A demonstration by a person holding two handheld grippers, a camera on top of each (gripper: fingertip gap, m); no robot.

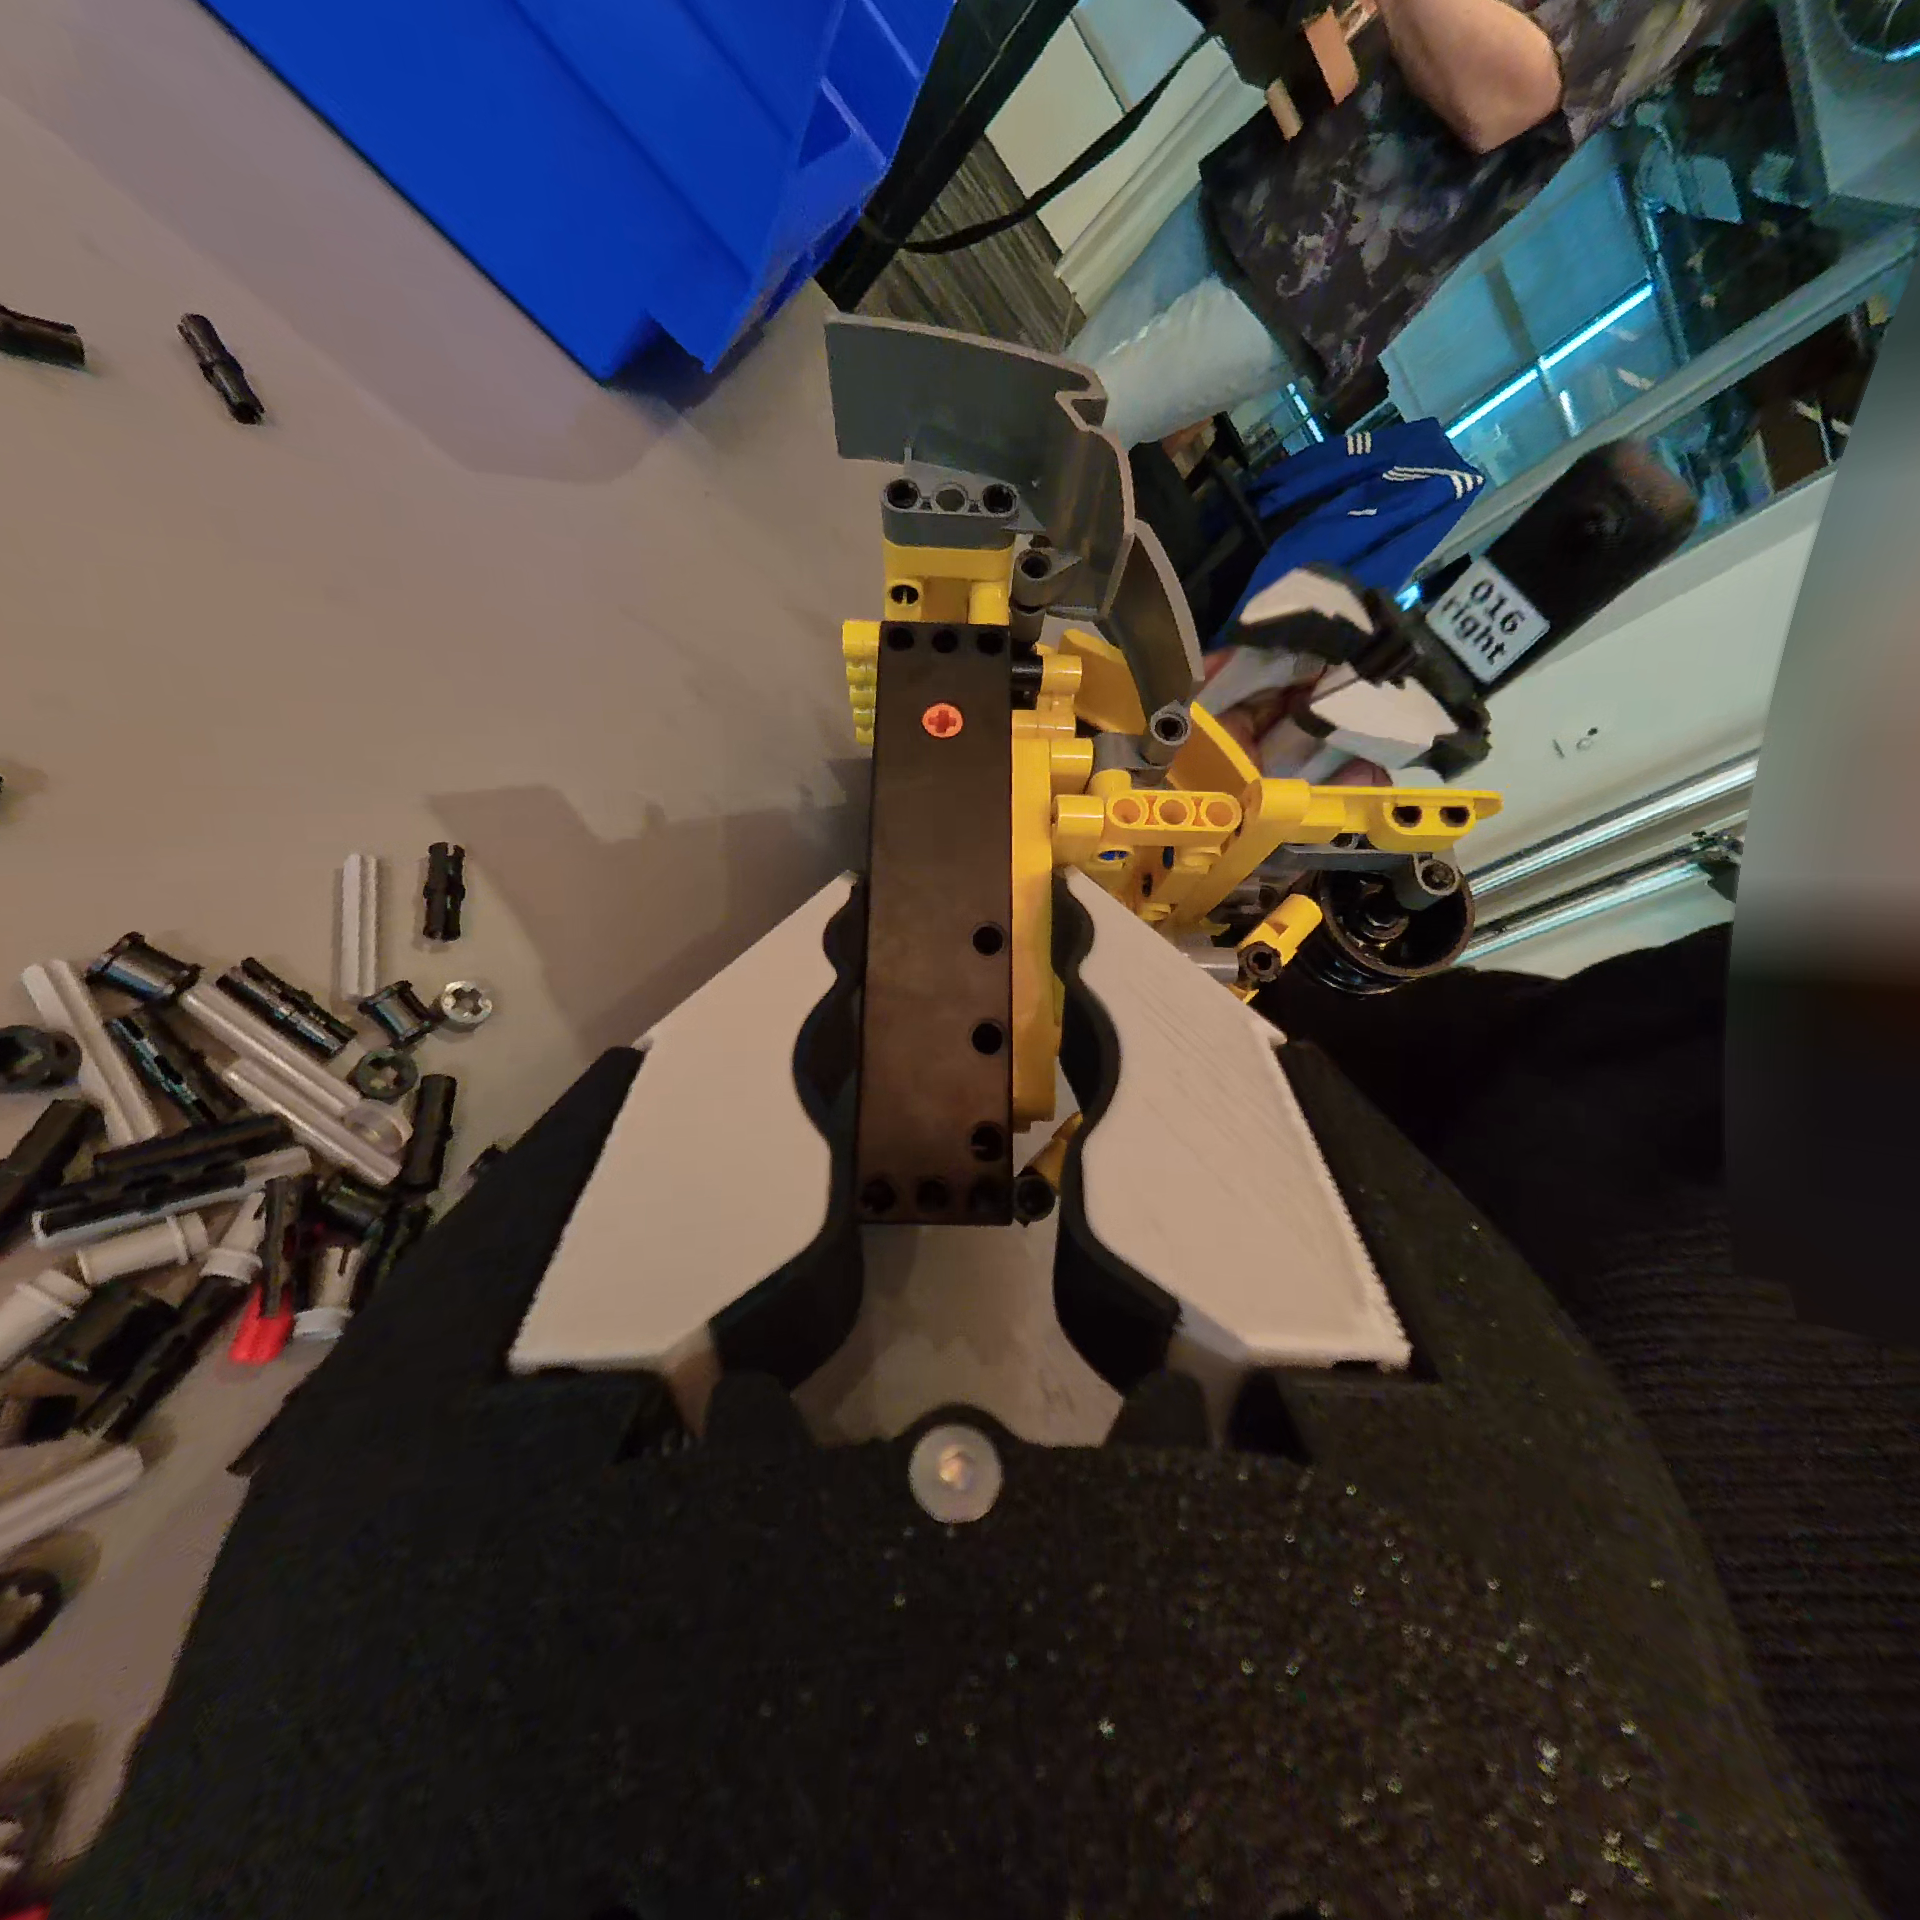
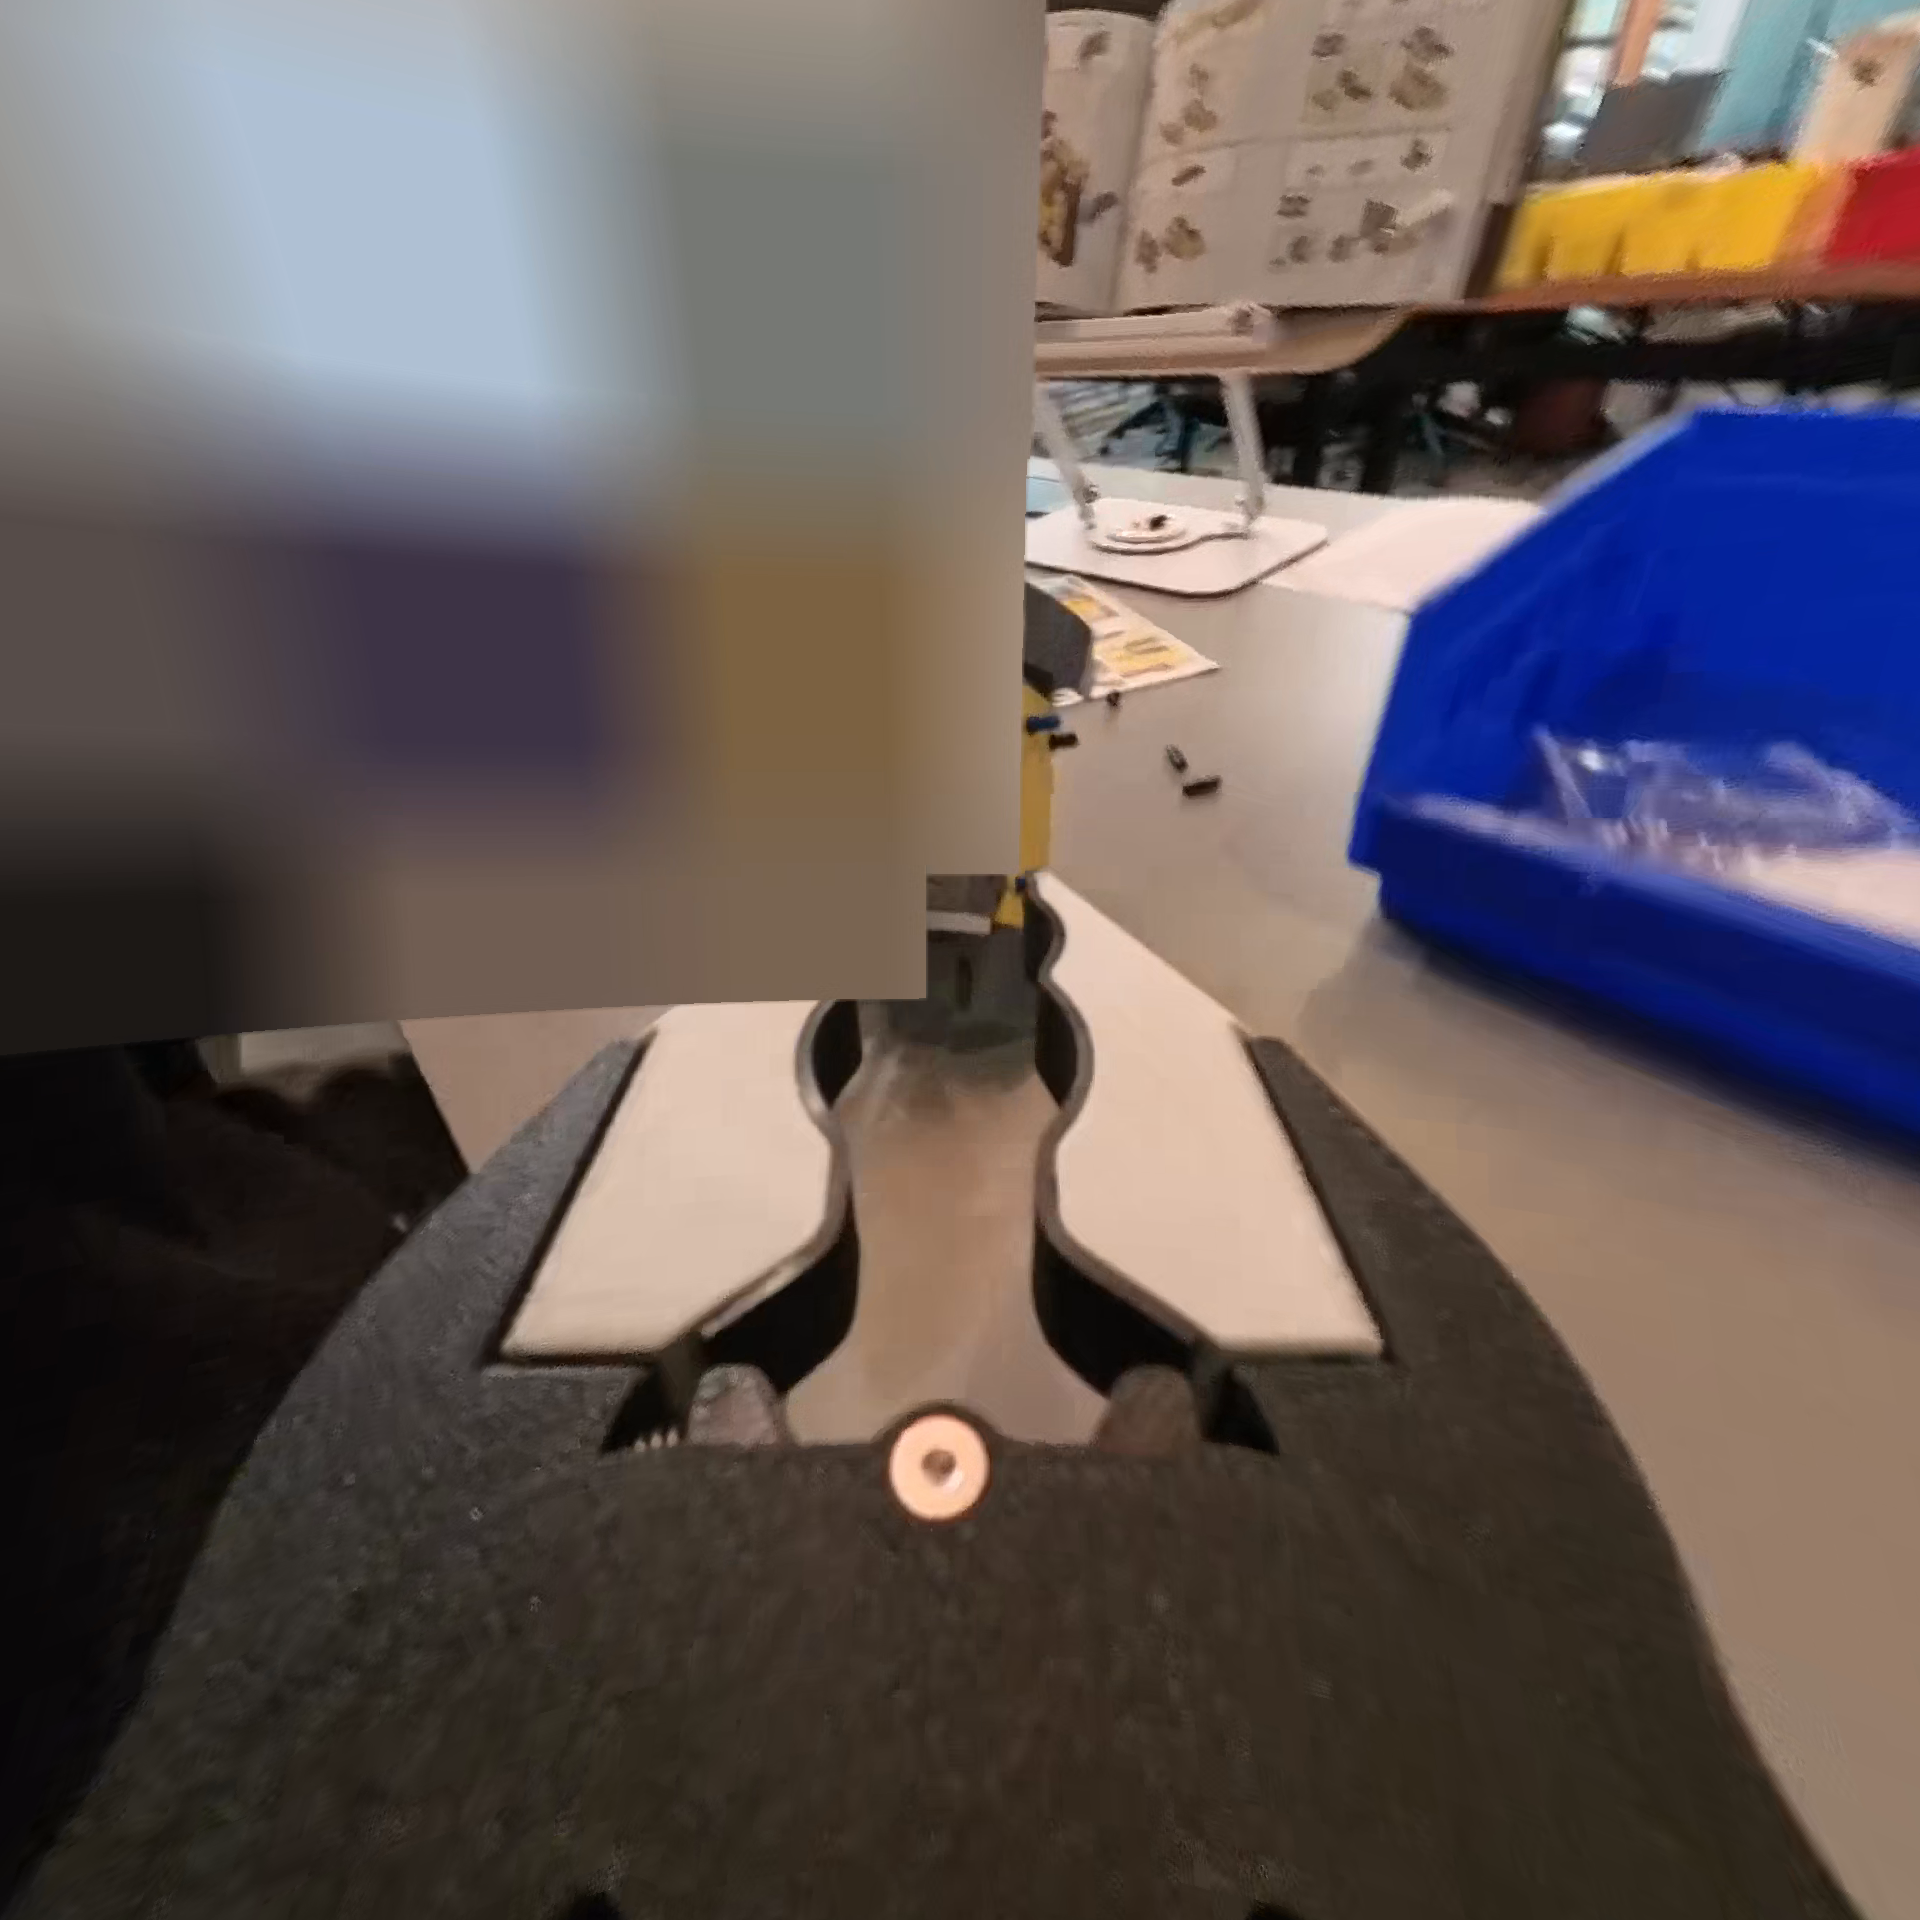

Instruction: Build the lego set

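Observation:
My left gripper (image 1: 961,894) is shut on a yellow and black brick-built model (image 1: 940,935). Its white fingers (image 1: 727,1122) clamp the long black beam and the yellow part beside it. The model has a grey bucket (image 1: 966,405) at its far end, and a yellow arm (image 1: 1382,808) and a black wheel (image 1: 1387,920) to the right. My right gripper (image 1: 1351,675) shows farther off, beyond the bucket, with its jaws apart. In the right wrist view my right gripper (image 2: 940,987) is open. A grey and yellow piece of the model (image 2: 1034,790) sits at its fingertips, mostly hidden by a blurred patch.
A blue bin (image 1: 582,156) stands on the grey table, and also shows in the right wrist view (image 2: 1662,727). A pile of loose black and grey pins and axles (image 1: 208,1143) lies to the left. A booklet stand (image 2: 1174,535) holds instruction pages (image 2: 1299,156). A person (image 1: 1403,208) is behind. The gap from one gripper's tips to the other's is roughly 12 centimetres.

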